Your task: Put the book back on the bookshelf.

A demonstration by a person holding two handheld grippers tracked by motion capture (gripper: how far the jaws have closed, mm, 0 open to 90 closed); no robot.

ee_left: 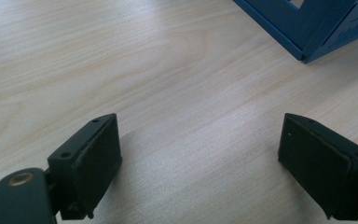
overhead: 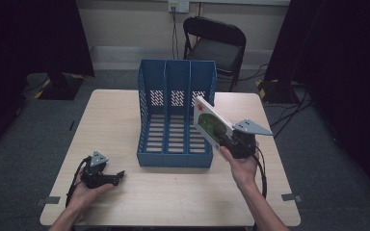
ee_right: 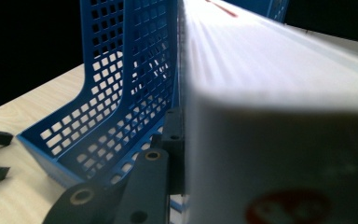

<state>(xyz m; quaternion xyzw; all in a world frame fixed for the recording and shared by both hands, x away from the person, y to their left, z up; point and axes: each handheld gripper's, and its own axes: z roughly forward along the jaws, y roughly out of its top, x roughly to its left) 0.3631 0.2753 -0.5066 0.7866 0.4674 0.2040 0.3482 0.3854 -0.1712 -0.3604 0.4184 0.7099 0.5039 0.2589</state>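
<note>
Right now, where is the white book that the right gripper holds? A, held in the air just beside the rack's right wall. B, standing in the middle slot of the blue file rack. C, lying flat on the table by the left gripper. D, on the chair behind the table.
A: the right gripper holds the white book tilted in the air beside the right wall of the blue file rack, whose three slots are empty.

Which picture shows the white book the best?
The high view: there the whole book shows, tilted beside the blue file rack, held in the right gripper. The right gripper view shows it very close and blurred, as a white edge. The left gripper view looks at the table.
</note>
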